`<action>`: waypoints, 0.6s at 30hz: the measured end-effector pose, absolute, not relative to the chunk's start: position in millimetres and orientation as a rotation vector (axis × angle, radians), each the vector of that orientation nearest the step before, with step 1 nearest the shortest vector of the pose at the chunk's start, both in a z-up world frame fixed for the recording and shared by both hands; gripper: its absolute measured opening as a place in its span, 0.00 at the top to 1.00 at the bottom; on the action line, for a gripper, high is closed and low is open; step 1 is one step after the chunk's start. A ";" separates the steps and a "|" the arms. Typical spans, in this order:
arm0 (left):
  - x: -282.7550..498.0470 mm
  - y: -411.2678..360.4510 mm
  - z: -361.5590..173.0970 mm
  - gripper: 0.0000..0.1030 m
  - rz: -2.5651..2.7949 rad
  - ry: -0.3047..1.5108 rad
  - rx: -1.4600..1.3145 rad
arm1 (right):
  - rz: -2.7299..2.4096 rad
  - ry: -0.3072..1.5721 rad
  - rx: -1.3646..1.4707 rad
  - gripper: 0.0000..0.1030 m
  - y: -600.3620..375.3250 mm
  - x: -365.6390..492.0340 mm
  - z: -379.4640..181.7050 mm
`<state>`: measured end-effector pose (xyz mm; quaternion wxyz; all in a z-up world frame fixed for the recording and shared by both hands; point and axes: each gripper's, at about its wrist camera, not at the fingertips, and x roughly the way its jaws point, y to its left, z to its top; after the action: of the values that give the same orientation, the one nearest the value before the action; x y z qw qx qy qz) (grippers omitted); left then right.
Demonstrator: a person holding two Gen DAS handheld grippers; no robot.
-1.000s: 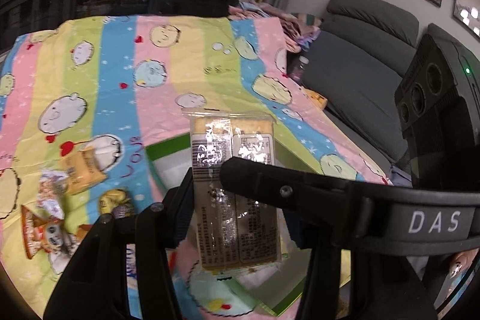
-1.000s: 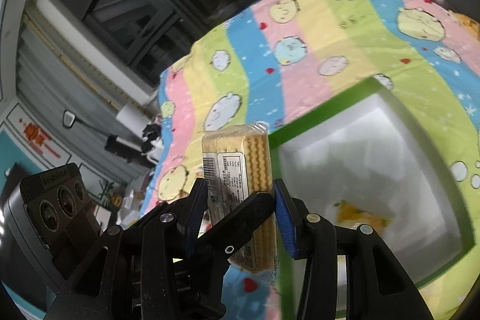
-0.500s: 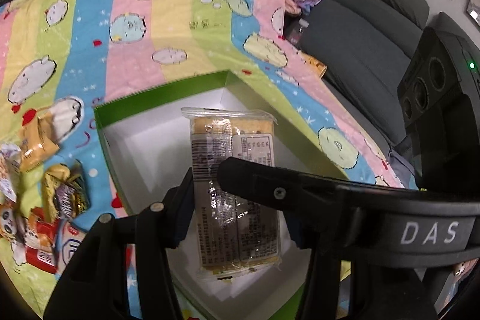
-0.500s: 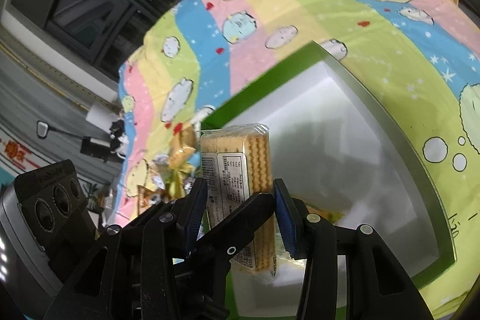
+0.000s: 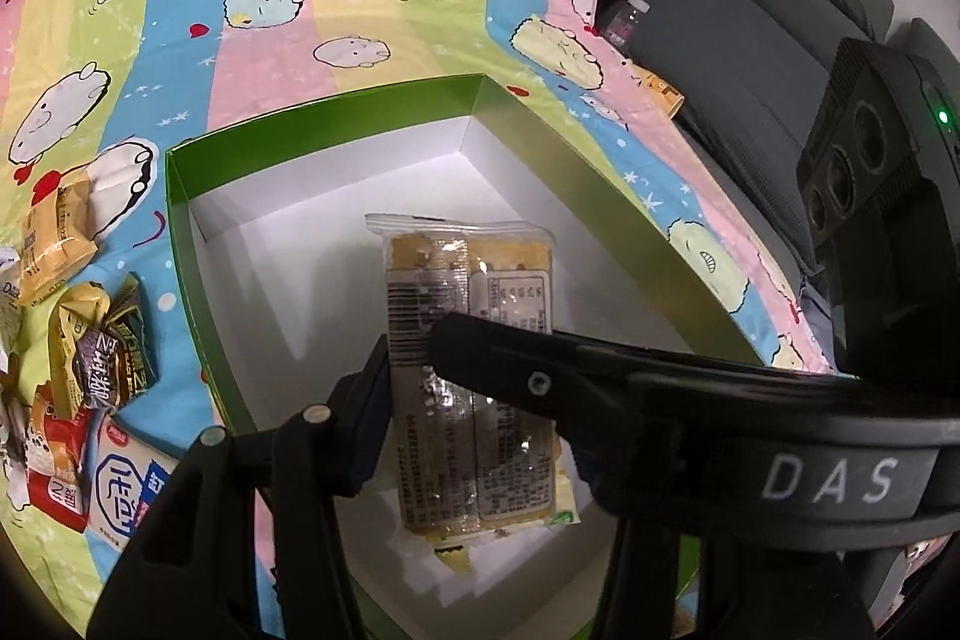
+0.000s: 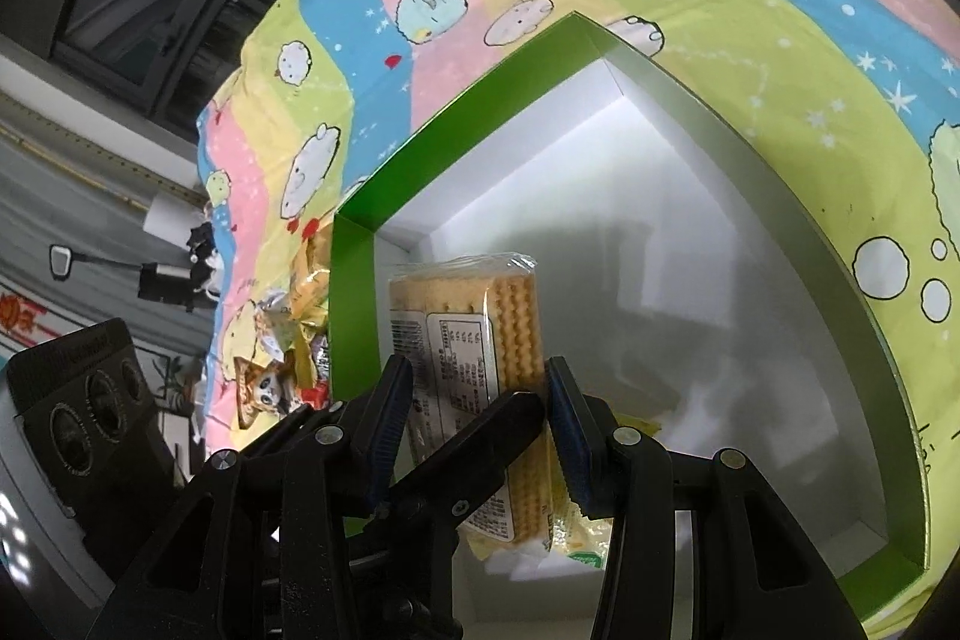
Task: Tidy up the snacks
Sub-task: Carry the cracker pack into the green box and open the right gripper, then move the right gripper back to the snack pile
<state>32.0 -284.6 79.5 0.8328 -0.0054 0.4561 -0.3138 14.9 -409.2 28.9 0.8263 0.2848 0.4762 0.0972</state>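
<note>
A clear-wrapped cracker pack [image 5: 468, 376] is held by both grippers over the inside of a green box with a white floor [image 5: 372, 172]. My left gripper [image 5: 474, 400] is shut on the pack's flat sides. My right gripper [image 6: 474, 412] is shut on the same pack [image 6: 474, 358], which stands on edge in that view, low inside the box [image 6: 750, 172]. Another yellow packet [image 6: 570, 532] lies on the box floor beneath it. The right gripper's finger [image 5: 540, 358] crosses the left wrist view.
Several loose snack packets [image 5: 78, 340] lie on the striped cartoon cloth [image 5: 300, 10] left of the box. A grey sofa [image 5: 750, 16] stands to the right with a small bottle [image 5: 624, 22] on it. Dark windows are behind.
Both grippers have carried the cracker pack forward and down, from above the box's near edge to low inside the box. The grip has not changed.
</note>
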 end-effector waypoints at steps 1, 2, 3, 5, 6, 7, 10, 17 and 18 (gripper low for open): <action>32.1 -284.6 79.5 0.51 -0.666 0.967 -0.011 | 0.205 1.013 0.605 0.54 -408.8 14.9 29.2; 32.3 -284.3 79.4 0.51 -0.670 0.968 -0.012 | 0.203 1.014 0.604 0.54 -408.6 14.7 29.6; 32.0 -283.9 79.7 0.51 -0.673 0.969 -0.014 | 0.200 1.013 0.599 0.54 -408.2 14.0 30.4; 31.3 -282.0 80.3 0.52 -0.684 0.974 -0.026 | 0.188 1.014 0.592 0.54 -406.9 13.2 32.7; 30.7 -280.1 81.3 0.51 -0.686 0.974 -0.033 | 0.173 1.012 0.585 0.53 -406.5 12.5 34.3; 29.8 -277.8 83.3 0.51 -0.686 0.968 -0.036 | 0.156 1.009 0.578 0.51 -406.5 11.8 36.1; 22.8 -264.7 94.9 0.48 -0.698 0.929 -0.051 | 0.125 0.981 0.558 0.47 -405.8 7.6 44.2; 6.7 -204.1 131.2 0.28 -0.680 0.814 -0.133 | 0.136 0.845 0.517 0.27 -389.1 -7.7 76.9; 4.8 -193.7 134.7 0.22 -0.669 0.801 -0.144 | 0.142 0.822 0.511 0.25 -385.1 -10.2 82.3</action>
<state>4.8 -193.7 134.7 0.8644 -0.0686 0.3825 -0.3192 -10.2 -385.1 82.3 0.8828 0.2452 0.3948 0.0684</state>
